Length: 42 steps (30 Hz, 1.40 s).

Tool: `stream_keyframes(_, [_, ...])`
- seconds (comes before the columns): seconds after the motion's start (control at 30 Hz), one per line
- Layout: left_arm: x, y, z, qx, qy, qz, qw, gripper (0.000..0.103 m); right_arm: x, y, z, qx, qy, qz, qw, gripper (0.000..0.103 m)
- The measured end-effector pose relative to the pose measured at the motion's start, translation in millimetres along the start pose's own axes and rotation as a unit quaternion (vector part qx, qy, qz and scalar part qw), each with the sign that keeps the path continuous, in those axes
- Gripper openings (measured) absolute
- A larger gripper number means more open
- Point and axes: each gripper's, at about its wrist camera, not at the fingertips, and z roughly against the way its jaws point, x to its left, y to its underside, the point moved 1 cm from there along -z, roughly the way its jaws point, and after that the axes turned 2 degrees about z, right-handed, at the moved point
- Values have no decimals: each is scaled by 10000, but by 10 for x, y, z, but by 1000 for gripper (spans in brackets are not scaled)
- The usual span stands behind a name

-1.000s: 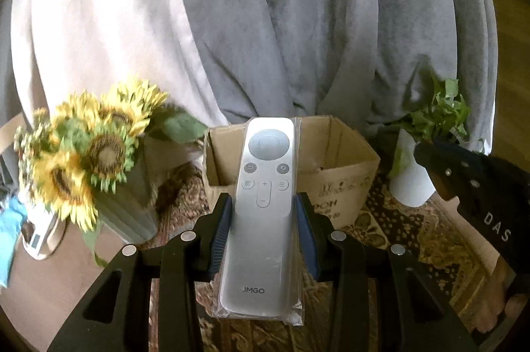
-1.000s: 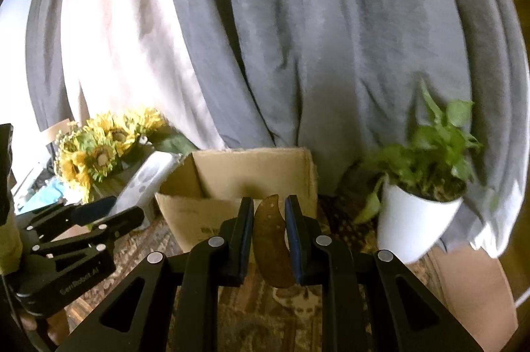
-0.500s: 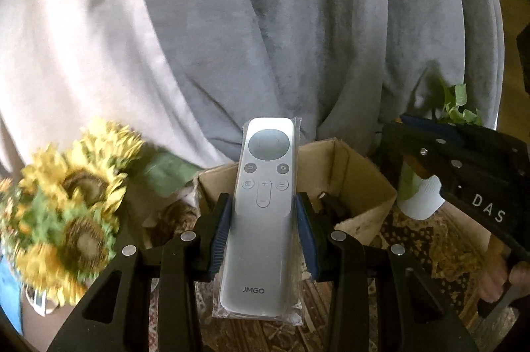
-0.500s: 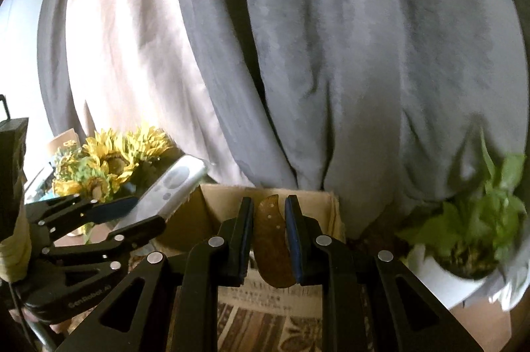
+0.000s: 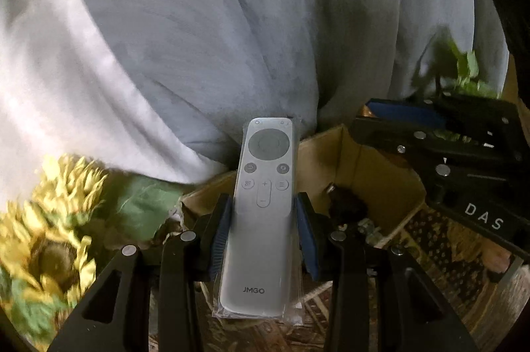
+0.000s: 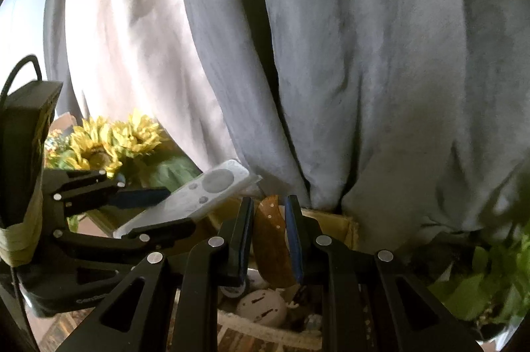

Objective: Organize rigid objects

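My left gripper (image 5: 263, 206) is shut on a silver JMGO remote (image 5: 263, 213) in a clear plastic sleeve, held upright over the near rim of an open cardboard box (image 5: 364, 160). My right gripper (image 6: 269, 211) is shut on a flat brown curved piece (image 6: 272, 249) and hangs above the box (image 6: 347, 227). The right gripper also shows in the left wrist view (image 5: 391, 117) at the right, over the box. The left gripper (image 6: 145, 203) with the remote (image 6: 205, 193) shows at the left of the right wrist view. Small items lie inside the box.
Sunflowers (image 5: 49, 219) stand left of the box. A potted green plant (image 6: 490, 279) stands at its right. Grey and white draped cloth (image 5: 232, 21) hangs behind. A patterned cloth (image 5: 440, 252) covers the surface under the box.
Both grippers have moved forward and closer to the box with their loads; the box now lies below them and its inside shows. The two grippers have come nearer to each other.
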Motion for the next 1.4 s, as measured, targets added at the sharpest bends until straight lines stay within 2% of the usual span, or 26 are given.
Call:
stream_keyframes(0.27, [-48,-43,-427,495,247,-378,9978,39,-160,126,-445,497,-140,-225,9984,21])
stream_keyframes(0.4, [-89,-29,-556,674,310,-298,9968,39,-209,215,-622,715,-181,-306,9968,21])
stream_keyframes(0.47, [-92,-25,-573,640,317,-178,9973,41,-221,249,-709,824,-245,-381,9956,21])
stream_keyframes(0.5, [-88,-26,-576,618,265,-122,9977,49,-235,271,-737,866,-265,-432,9949,25])
stream_keyframes(0.53, [-93,-27,-572,594,185,-70,9980,53,-245,288,-758,905,-276,-480,9944,31])
stream_keyframes(0.6, [-102,-15,-532,523,168,18,9985,53,-267,320,-765,911,-196,-546,9941,36])
stream_keyframes(0.7, [-68,32,-429,386,41,182,9991,53,-277,346,-732,891,-157,-580,9942,36])
stream_keyframes(0.83, [-32,109,-207,193,-90,559,9982,55,-259,340,-598,764,-21,-587,9954,37])
stream_keyframes(0.93, [-38,186,-10,61,-276,744,9968,59,-222,343,-450,708,35,-601,9957,43])
stream_keyframes(1.07, [-93,264,255,-144,-618,909,9938,59,-137,368,-206,525,127,-551,9970,43])
stream_keyframes(1.33, [-251,496,942,-554,-944,1189,9869,63,39,441,464,243,305,-662,9970,43])
stream_keyframes(1.4, [-305,548,1119,-651,-973,1210,9857,63,118,470,686,27,392,-631,9972,43])
